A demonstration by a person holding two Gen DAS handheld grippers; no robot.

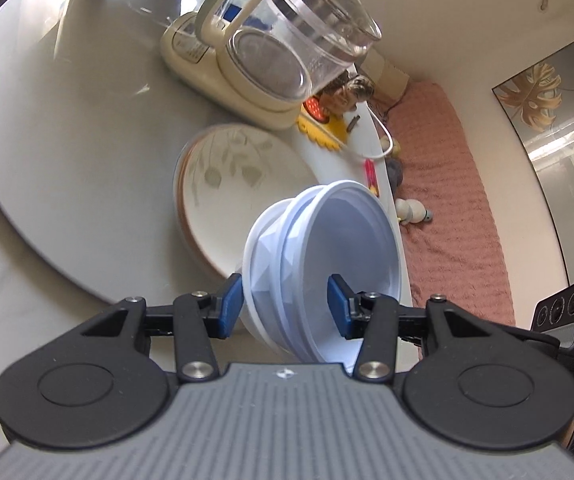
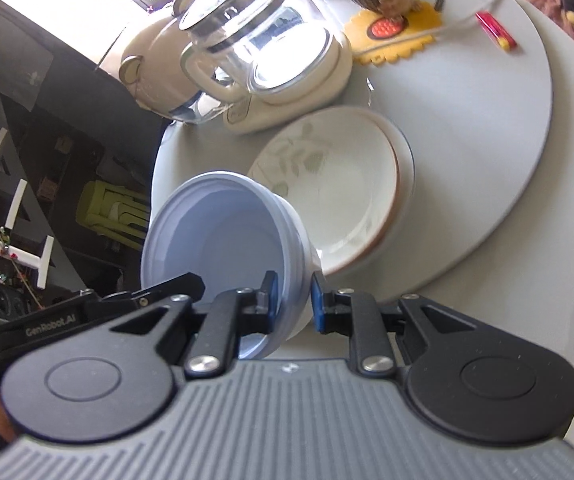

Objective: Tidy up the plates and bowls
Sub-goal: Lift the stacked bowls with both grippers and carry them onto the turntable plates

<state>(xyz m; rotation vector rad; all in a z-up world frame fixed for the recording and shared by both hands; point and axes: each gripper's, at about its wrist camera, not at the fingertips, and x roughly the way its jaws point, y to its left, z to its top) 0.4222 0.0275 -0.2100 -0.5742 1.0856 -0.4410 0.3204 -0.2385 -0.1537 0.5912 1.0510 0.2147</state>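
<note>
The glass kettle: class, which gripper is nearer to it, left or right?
Cannot tell. Left gripper and right gripper both straddle the blue bowls' rim, short of the kettle.

only "genrobot.ai", on left gripper (image 2: 175, 284) body, right wrist cam.

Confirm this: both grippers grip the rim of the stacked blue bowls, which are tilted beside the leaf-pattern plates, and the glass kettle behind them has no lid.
One detail is wrong: the glass kettle does have a lid, clear in the right wrist view. The rest holds: left gripper and right gripper grip the tilted blue bowls beside the leaf-pattern plates.
</note>
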